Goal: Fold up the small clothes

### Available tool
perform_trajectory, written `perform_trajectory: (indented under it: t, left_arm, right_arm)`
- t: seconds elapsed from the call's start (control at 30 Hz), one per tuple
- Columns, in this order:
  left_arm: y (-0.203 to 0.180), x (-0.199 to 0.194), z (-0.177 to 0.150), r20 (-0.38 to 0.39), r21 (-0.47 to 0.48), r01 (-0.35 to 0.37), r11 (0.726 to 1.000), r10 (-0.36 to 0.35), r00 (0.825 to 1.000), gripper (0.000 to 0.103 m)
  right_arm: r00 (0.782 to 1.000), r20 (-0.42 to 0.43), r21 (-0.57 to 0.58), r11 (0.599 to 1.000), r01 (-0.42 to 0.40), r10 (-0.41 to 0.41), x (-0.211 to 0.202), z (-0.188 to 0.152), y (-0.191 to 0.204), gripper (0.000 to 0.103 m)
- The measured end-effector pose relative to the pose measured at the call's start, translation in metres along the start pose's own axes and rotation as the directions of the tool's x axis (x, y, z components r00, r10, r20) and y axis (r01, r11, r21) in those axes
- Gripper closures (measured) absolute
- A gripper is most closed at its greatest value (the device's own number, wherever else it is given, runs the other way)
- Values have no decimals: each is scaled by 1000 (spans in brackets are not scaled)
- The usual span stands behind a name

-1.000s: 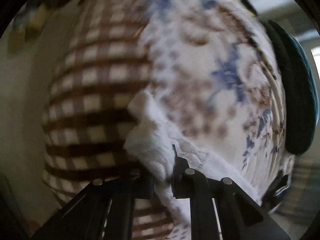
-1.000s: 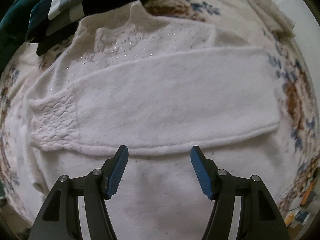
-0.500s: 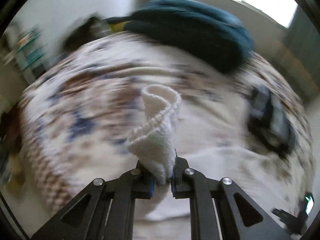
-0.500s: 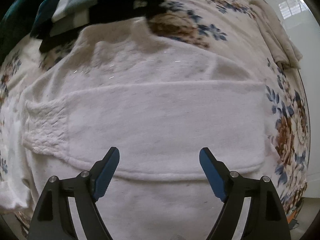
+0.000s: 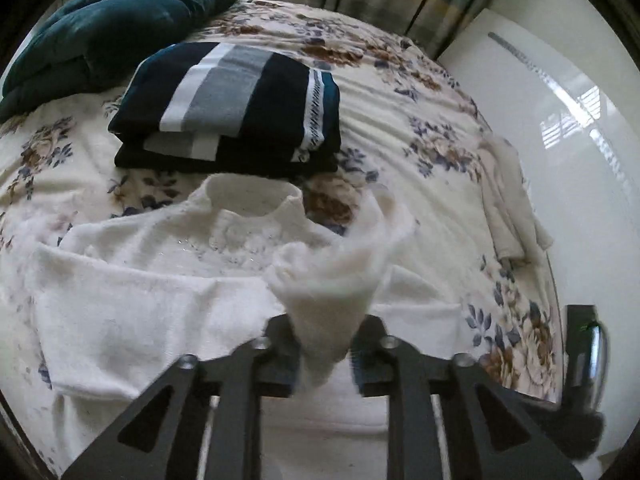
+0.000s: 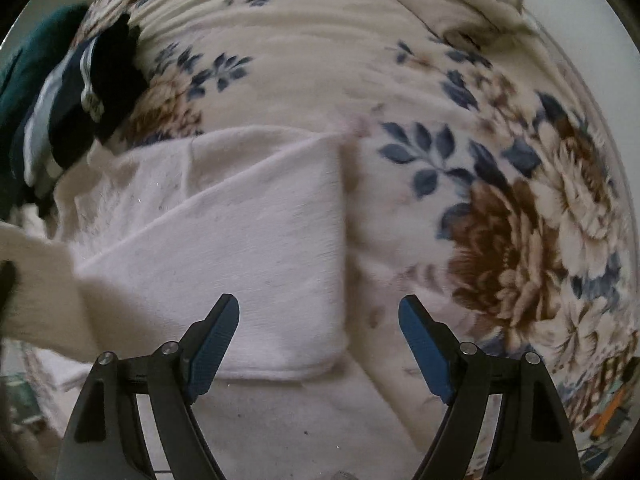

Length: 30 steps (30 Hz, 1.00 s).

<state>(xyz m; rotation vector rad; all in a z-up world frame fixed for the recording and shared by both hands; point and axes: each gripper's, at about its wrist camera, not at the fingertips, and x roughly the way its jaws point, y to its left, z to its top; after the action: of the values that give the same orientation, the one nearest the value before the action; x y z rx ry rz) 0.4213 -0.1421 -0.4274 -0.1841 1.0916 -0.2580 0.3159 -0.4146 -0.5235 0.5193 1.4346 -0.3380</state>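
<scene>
A white knit sweater [image 5: 132, 312] lies flat on the floral blanket [image 5: 400, 128], neck toward the far side, one sleeve folded across its chest. My left gripper [image 5: 326, 344] hovers over the chest. Its jaws are opening, and the other sleeve's cuff [image 5: 332, 280] still stands loosely between them, blurred. My right gripper [image 6: 320, 340] points straight down over the sweater's folded side edge [image 6: 280, 240]. It is open wide, and nothing sits between its blue pads [image 6: 424, 344]. The lifted sleeve [image 6: 40, 280] crosses the left edge of the right wrist view.
A folded navy garment with grey and white stripes [image 5: 232, 108] lies just beyond the sweater's neck. A teal cushion [image 5: 108, 28] sits at the far left. A cream cloth [image 5: 508, 208] hangs at the bed's right edge, beside a glossy white surface [image 5: 560, 160].
My left gripper swung the cuff across the bed to above the sweater's chest, and its jaws have parted. My right gripper slid to the sweater's right edge and spread wider.
</scene>
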Motion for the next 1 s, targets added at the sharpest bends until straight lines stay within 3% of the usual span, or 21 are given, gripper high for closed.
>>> perform_trajectory:
  t: [0.13, 0.2, 0.33, 0.37, 0.4, 0.47, 0.57, 0.63, 0.67, 0.73, 0.8, 1.0]
  left_arm:
    - [15, -24, -2, 74, -38, -72, 997, 75, 994, 27]
    - [39, -41, -1, 125, -69, -136, 988, 144, 982, 25]
    - [106, -82, -8, 188, -153, -304, 940, 330, 925, 24]
    - [128, -93, -11, 188, -174, -364, 915, 394, 900, 24]
    - [137, -96, -15, 184, -181, -393, 901, 424, 887, 23]
    - [169, -102, -25, 134, -201, -495, 845, 525, 841, 23]
    - [198, -102, -38, 75, -225, -551, 803, 578, 812, 23]
    - [210, -99, -46, 42, -238, -567, 789, 591, 806, 23]
    - [215, -98, -50, 30, -242, -569, 786, 592, 805, 23]
    - [218, -95, -55, 3, -251, -570, 782, 590, 808, 23]
    - [220, -89, -58, -13, -261, -565, 782, 583, 813, 23]
    - [221, -75, -50, -13, -252, -533, 807, 548, 836, 23]
  right_arm:
    - [992, -10, 30, 992, -125, 125, -12, 7, -16, 19]
    - [982, -7, 38, 982, -187, 187, -16, 9, -11, 19]
    - [945, -34, 42, 946, -323, 324, -11, 15, 23, 19]
    - [934, -49, 34, 935, -352, 354, -4, 20, 38, 19]
    - [931, -57, 28, 932, -360, 361, 3, 23, 49, 19]
    - [929, -81, 40, 933, -358, 360, 21, 30, 72, 19]
    - [918, -94, 73, 922, -379, 385, 41, 42, 100, 19]
    - [935, -117, 51, 942, -332, 336, 57, 47, 124, 21]
    - [939, -123, 36, 947, -319, 321, 61, 48, 131, 27]
    - [959, -127, -35, 965, -261, 255, 64, 45, 148, 93]
    - [976, -71, -78, 974, -211, 206, 50, 38, 149, 94]
    - [981, 66, -32, 983, -183, 185, -8, 25, 83, 95]
